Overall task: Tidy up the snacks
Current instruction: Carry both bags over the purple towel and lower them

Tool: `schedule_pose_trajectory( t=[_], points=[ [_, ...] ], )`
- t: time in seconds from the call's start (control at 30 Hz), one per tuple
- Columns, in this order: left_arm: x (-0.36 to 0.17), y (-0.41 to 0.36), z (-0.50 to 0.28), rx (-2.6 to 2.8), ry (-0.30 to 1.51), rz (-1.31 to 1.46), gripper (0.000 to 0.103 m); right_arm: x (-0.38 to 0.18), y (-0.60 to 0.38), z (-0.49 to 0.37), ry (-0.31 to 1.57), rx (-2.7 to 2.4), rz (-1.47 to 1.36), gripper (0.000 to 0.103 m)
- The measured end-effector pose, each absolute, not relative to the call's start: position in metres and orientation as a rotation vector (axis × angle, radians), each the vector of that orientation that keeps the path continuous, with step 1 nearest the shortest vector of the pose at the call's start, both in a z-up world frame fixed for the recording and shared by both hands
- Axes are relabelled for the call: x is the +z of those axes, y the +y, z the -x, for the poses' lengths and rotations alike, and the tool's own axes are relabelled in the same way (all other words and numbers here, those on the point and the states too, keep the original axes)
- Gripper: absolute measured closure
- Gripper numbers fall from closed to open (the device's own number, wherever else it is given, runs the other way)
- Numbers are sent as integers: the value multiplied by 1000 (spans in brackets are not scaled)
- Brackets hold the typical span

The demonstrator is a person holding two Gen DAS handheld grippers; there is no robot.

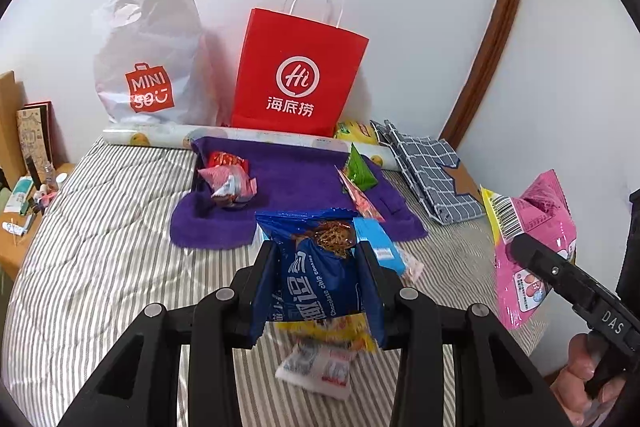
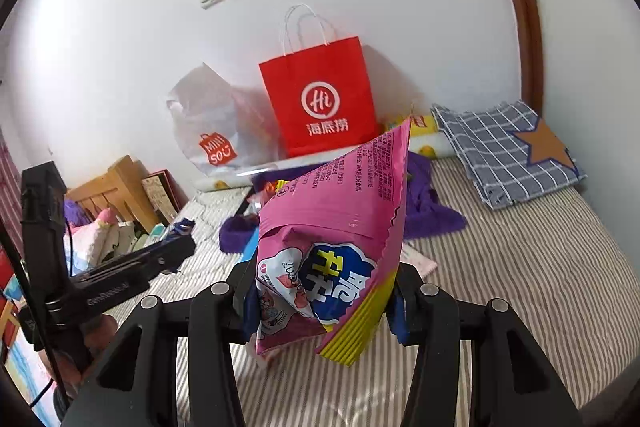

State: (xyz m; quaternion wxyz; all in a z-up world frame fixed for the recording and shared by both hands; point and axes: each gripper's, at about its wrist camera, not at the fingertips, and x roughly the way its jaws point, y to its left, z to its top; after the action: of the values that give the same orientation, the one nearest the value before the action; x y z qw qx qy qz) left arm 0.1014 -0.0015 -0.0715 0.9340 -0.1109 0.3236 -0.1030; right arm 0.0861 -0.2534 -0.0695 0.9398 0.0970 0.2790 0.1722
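Observation:
My left gripper [image 1: 316,259] is shut on a blue chocolate chip cookie bag [image 1: 316,267], held above the striped bed. My right gripper [image 2: 320,291] is shut on a pink and yellow snack bag [image 2: 336,227], also lifted off the bed; the same pink bag [image 1: 532,239] shows at the right of the left wrist view. On the purple towel [image 1: 296,183] lie a red and pink snack packet [image 1: 228,179] and a green packet [image 1: 360,171]. Below the left gripper lie a yellow packet [image 1: 336,335] and a white packet [image 1: 316,367].
A red paper bag [image 1: 300,83] and a white plastic bag [image 1: 152,67] stand against the wall behind the towel. A folded checked cloth [image 2: 508,155] lies at the back right. A wooden bedside table [image 1: 20,211] with small items sits to the left. A hand [image 1: 588,379] grips the right tool.

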Motion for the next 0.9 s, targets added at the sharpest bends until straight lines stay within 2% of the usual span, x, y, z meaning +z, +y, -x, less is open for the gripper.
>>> schedule_pose_trajectory(
  t=[0.9],
  points=[
    [-63, 41, -258, -114, 662, 258, 66, -65, -233, -276, 607, 402, -271, 54]
  ],
)
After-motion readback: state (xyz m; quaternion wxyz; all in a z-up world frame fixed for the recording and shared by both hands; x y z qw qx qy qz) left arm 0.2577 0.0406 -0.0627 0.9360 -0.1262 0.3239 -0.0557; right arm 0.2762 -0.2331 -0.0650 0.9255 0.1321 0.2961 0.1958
